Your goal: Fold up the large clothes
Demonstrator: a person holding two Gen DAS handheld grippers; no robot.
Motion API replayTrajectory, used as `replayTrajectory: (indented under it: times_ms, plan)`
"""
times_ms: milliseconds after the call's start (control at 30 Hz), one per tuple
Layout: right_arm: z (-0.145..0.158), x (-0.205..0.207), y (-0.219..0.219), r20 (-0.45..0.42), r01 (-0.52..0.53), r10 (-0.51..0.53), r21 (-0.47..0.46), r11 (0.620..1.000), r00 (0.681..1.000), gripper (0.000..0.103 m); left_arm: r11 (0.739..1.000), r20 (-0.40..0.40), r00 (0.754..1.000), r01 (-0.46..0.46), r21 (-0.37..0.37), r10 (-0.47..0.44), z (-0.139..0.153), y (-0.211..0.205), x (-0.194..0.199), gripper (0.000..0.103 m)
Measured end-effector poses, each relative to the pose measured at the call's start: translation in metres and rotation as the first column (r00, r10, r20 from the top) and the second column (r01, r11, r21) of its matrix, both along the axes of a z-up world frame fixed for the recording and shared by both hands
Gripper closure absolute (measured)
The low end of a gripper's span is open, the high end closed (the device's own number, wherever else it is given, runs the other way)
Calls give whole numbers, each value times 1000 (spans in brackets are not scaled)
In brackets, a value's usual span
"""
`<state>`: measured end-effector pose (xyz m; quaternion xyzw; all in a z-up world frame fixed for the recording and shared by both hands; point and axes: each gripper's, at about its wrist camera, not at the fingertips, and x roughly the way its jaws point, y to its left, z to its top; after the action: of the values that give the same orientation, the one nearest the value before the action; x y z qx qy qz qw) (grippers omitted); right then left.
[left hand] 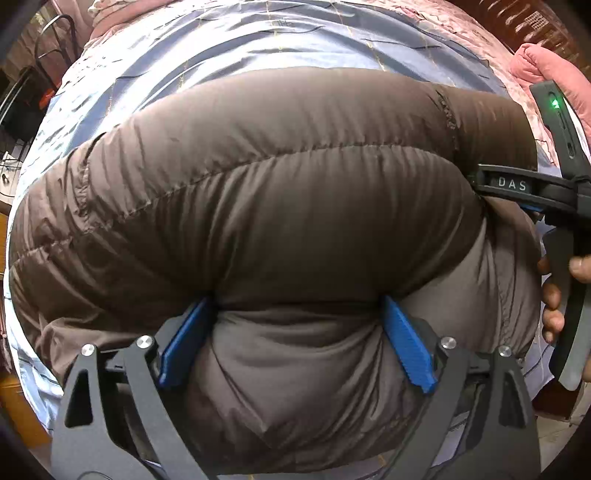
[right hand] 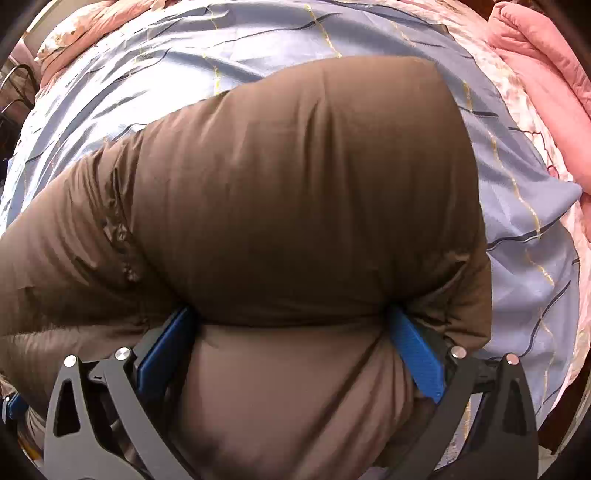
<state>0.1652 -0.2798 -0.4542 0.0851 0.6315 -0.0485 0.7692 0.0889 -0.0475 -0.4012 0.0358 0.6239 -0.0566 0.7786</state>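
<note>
Presently, one brown quilted down jacket [left hand: 280,206], puffy, stitched in horizontal channels, lying folded on a pale blue bedsheet [left hand: 229,48] with thin dark and gold lines; the sheet is creased and covers most of the bed; jacket bulk fills the centre of both wrist views.

Left gripper [left hand: 295,314]: black linkage arms, blue ribbed pads [left hand: 408,345]; jaws spread wide, pointing steeply down; a thick fold of the jacket bulges between the pads and presses against both of them, so the gripper has a wide hold on the padded fabric.

Right gripper [right hand: 291,321]: same build, blue pads [right hand: 417,354]; jaws likewise spread wide with a fat roll of jacket filling the gap and touching both pads, the upper layer ballooning over the tips; in the left wrist view its black body, marked with white letters and a green light, shows at the right edge [left hand: 554,177], its fingers sunk into the jacket's right end; a person's hand [left hand: 554,295] wraps the handle there.

Surroundings: pink padded quilt [right hand: 535,62] bunched at the far right of the bed, touching the sheet's edge; floral pinkish bedding [right hand: 74,33] at the far left corner; dark metal frame [left hand: 55,40] beyond the bed at the upper left, detail unclear.
</note>
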Motion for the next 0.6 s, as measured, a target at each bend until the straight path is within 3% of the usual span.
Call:
replayTrajectory:
  times_ms: [400,500,600]
  plan:
    - [-11,-1,1,-15,-2,2,-3,1000,1000,1,1000,7,1000,9,12,-9,-7,-3,0,8]
    - [8,-2,6,-28,0,-1,-39,999,1000,2,1000,4,1000,-10,-3,10,13,6,-2,18]
    - [55,-22,23,55,-40,39,14,999,998,3,996,61,994,-89,-29,90,49,34,-12,19]
